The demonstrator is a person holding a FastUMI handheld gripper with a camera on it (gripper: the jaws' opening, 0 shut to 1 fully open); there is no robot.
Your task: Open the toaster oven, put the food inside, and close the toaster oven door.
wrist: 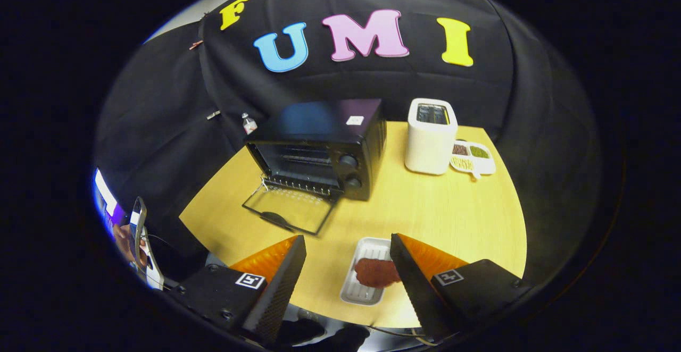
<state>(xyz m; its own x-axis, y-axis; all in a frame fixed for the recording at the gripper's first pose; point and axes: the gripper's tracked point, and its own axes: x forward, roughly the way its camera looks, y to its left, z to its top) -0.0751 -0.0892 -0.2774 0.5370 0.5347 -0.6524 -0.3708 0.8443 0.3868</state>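
The black, boxy toaster oven (pixel 324 147) stands on the round wooden table (pixel 452 214), its glass door (pixel 290 208) dropped flat in front of it and wire racks visible inside. Nearer than the oven, the food (pixel 375 272), a flat reddish patty, lies in a ribbed white rectangular tray (pixel 367 293). The gripper (pixel 346 277) is released, fingers spread wide on either side of the tray. Right of the oven stand a smooth white toaster (pixel 430 139) and a divided dish (pixel 473 158) of grains.
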